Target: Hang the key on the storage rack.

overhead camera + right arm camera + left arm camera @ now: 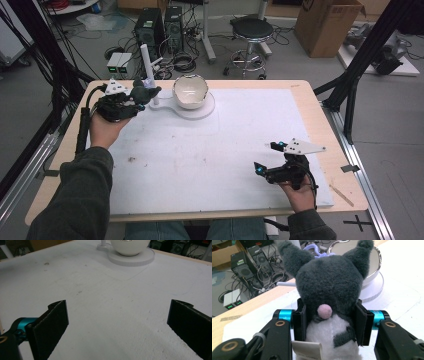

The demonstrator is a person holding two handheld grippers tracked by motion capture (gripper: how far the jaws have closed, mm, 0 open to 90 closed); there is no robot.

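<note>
1. Left gripper (329, 320) was clamped on a dark grey plush toy (329, 290); the jaws pressed both flanks just under the head, so the head and two ears stood clear above the pads. A white tag hung below the belly.
2. In the high view, the left gripper (131, 100) sat at about 10 o'clock on the white mat (210, 165), holding the plush toy (145, 92) just beside the thin white post (148, 67). A lilac loop (313, 250) showed above the toy's head; probably a hanging loop meant for the post, though whether it was on it could not be told.
3. White bowl (190, 91) rested on a round white base (205, 111) at about 12 o'clock; the post rose from the same base's left end.
4. Right gripper (272, 160) was at about 4 o'clock, well apart from the toy, jaws wide apart and empty, just above bare mat. Likely idle, waiting.
5. In the right gripper view, the gripper (117, 322) faced the bowl (130, 246), far off.
6. Count: one plush toy, one bowl, one base, one post, two grippers, one mat.
</note>
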